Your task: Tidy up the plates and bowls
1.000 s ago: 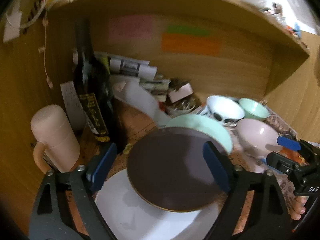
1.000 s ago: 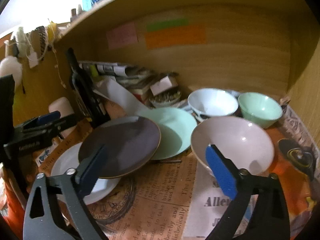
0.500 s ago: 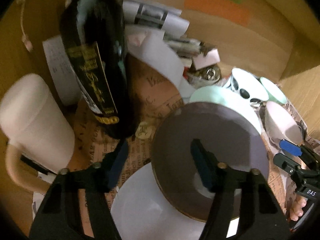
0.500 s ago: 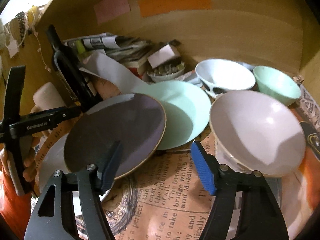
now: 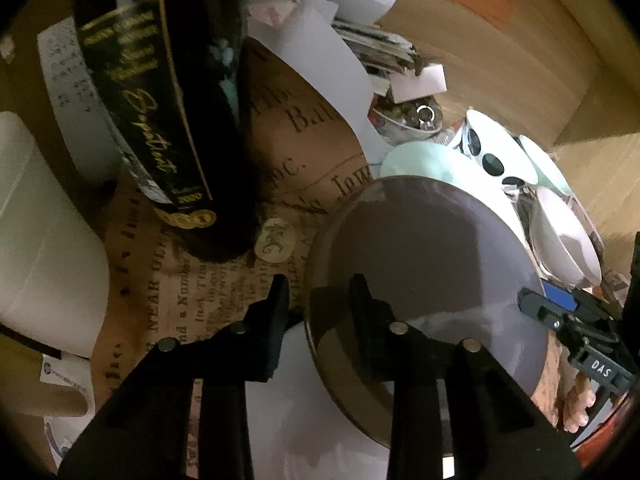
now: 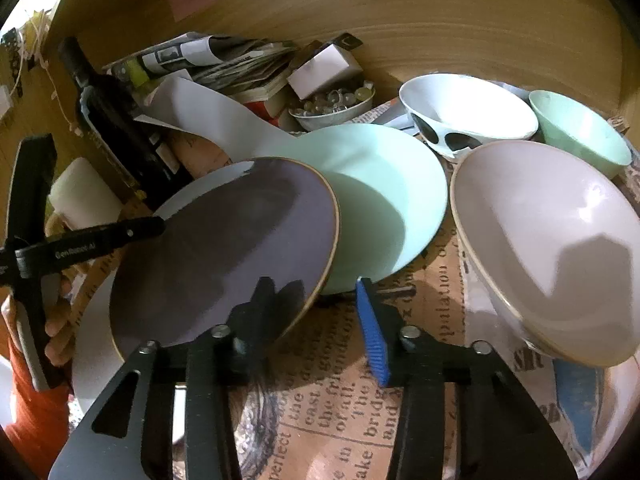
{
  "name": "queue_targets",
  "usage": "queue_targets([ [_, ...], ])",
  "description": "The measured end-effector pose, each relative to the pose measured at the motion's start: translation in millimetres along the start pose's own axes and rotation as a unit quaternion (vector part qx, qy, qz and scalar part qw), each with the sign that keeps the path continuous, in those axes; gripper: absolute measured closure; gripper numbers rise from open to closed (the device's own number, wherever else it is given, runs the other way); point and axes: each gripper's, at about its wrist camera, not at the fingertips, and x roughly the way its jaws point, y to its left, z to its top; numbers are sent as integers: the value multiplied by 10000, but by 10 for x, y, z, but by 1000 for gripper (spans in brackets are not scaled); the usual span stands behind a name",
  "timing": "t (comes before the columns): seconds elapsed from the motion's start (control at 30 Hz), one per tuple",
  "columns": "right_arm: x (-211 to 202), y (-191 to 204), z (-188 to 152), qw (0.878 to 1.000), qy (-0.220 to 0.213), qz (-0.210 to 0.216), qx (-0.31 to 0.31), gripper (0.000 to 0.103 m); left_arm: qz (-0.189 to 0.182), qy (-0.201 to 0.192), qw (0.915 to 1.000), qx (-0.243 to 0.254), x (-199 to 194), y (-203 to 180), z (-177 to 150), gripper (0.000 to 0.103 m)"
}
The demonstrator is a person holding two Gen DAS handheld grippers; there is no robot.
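Observation:
A dark purple plate point(image 5: 432, 264) point(image 6: 224, 248) lies tilted, its left part over a white plate point(image 5: 304, 412) point(image 6: 90, 332) and its right part on a mint green plate point(image 6: 384, 196) point(image 5: 424, 160). My left gripper point(image 5: 318, 300) straddles the purple plate's left rim with its jaws narrowed; in the right wrist view its finger point(image 6: 108, 236) reaches onto that rim. My right gripper point(image 6: 314, 308) is open, straddling the purple plate's near right rim. A pale pink bowl point(image 6: 548, 240), a white black-spotted bowl point(image 6: 468, 112) and a mint bowl point(image 6: 580, 132) stand to the right.
A dark wine bottle point(image 5: 168, 92) point(image 6: 120, 128) and a cream mug point(image 5: 44, 248) stand at the left. Papers, a white sheet point(image 6: 208, 120), a small box and a dish of marbles point(image 6: 332, 104) crowd the back. Wooden walls enclose the shelf; newsprint lines it.
Both grippers moved down and forward to the purple plate. Both jaws narrowed, the left one around the plate's left rim, the right one at its near right rim.

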Motion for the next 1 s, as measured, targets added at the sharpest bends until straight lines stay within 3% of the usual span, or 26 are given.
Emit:
queue_targets([
  [0.17, 58, 18, 6, 9999, 56, 123, 58, 71, -158, 81, 9998, -14, 27, 4, 23, 78],
  [0.27, 73, 26, 19, 9997, 59, 203, 75, 79, -160, 70, 9998, 37, 17, -4, 18, 78],
  [0.73, 12, 67, 7, 9999, -18, -28, -147, 79, -57, 25, 10000, 59, -24, -62, -18, 78],
  [1.0, -104, 76, -14, 9997, -133, 35, -201, 79, 110, -266, 9995, 106, -232, -170, -93, 78],
])
